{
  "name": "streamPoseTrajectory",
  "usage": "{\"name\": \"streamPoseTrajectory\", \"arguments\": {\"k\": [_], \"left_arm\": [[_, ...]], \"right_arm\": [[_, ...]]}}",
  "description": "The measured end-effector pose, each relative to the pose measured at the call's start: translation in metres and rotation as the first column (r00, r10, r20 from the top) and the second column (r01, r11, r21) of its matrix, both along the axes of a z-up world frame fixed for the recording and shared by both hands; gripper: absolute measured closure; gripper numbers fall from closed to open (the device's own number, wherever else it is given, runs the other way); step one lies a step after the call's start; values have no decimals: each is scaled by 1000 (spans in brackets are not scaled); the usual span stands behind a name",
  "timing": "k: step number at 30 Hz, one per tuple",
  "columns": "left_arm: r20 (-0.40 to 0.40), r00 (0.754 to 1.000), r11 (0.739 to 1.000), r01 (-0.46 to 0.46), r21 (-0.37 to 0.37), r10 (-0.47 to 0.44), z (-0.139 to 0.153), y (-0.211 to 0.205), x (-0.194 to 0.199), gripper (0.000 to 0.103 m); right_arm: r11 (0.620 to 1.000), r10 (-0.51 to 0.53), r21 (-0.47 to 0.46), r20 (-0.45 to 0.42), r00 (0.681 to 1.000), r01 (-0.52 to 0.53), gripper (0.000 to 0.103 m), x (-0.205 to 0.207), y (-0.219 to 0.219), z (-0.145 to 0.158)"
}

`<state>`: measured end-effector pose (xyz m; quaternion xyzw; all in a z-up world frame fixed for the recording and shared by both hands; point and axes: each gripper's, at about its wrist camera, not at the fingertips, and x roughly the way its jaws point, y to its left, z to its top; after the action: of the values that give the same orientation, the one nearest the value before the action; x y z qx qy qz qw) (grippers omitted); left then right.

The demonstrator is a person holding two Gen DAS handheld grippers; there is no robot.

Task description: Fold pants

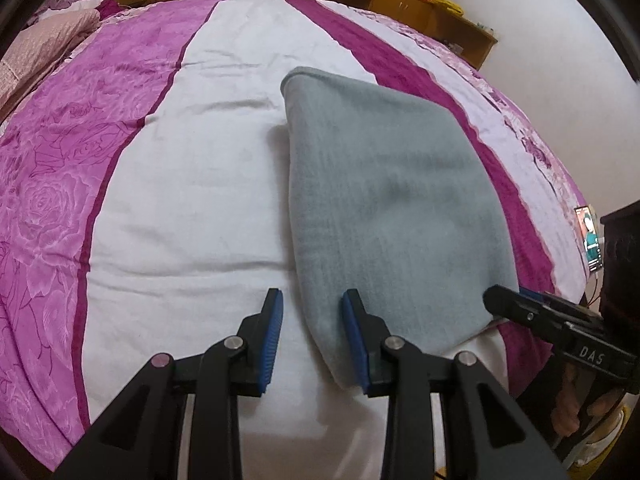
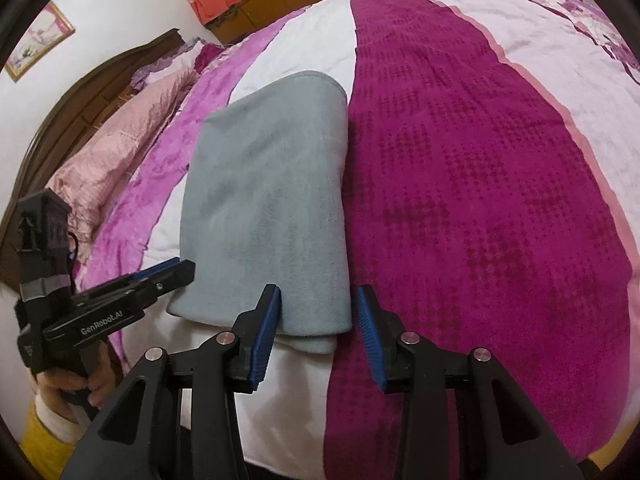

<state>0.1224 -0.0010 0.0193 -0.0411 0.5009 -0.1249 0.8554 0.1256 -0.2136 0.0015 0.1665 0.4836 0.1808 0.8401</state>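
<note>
The grey pants lie on the bed already folded into a long narrow stack, so the step in hand looks like the last fold; both tools hang with jaws apart and empty, the left tool at the near left corner and the right tool at the near right corner. Next, I judge, each must close on its near corner and carry that end toward the far edge. Only the right wrist view shows the doubled layers at the near hem and the hand holding the left tool.

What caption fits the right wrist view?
Open right gripper at the near edge of folded grey pants on a striped bedspread.
</note>
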Motion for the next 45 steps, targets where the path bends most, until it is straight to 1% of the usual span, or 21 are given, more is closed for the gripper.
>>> {"name": "streamPoseTrajectory", "arguments": {"k": [7,9,12,18,21,23,25,26,28,29,30,31,33,36,38,41,45], "left_arm": [[14,1000,1000,-14,15,14,3,-2,-3,68],[21,1000,999,-21,25,21,6,-3,-6,68],[28,999,999,-23,46,22,13,-6,-14,68],[39,999,999,-35,39,33,23,-8,-34,68],[42,998,998,-41,51,39,23,-11,-45,68],[27,999,997,-44,62,43,19,-13,-51,68],[14,999,996,-51,68,50,13,-14,-56,67],[10,998,996,-55,72,55,9,-16,-59,66],[1,998,995,-64,80,64,3,-17,-61,58],[-4,998,994,-69,82,70,-1,-18,-62,51],[-2,997,994,-72,83,72,-4,-20,-64,45],[6,997,994,-73,86,73,-6,-22,-65,42],[25,997,992,-70,102,67,-8,-27,-67,33],[42,997,986,-72,148,66,-12,-37,-68,28],[51,996,982,-87,165,79,-15,-41,-69,27],[62,993,980,-107,165,98,-18,-42,-69,25],[67,992,980,-117,163,108,-20,-42,-68,24]], "right_arm": [[1000,14,-11,32,999,-13,69,0,-2,-3],[1000,7,-7,35,999,-7,67,-2,-3,-1],[1000,-1,-5,43,999,1,67,-8,-6,4],[999,6,-45,68,998,-3,66,-27,-5,15],[996,7,-87,90,996,0,62,-40,-3,20],[995,6,-104,106,994,5,59,-46,-2,21],[992,2,-123,122,993,13,54,-53,-1,21],[991,0,-132,128,992,17,52,-55,-1,21],[987,-7,-158,139,990,30,43,-60,1,19],[985,-12,-169,142,990,36,41,-61,1,18],[983,-15,-181,145,989,42,36,-63,2,16],[980,-19,-196,146,989,47,30,-63,3,14],[974,-23,-219,145,989,54,26,-63,5,9],[967,-28,-248,141,990,63,25,-62,7,1],[963,-29,-261,136,990,65,25,-61,9,-5],[963,-30,-259,142,989,67,22,-62,9,-9],[970,-41,-233,144,989,74,20,-60,5,-13]]}}
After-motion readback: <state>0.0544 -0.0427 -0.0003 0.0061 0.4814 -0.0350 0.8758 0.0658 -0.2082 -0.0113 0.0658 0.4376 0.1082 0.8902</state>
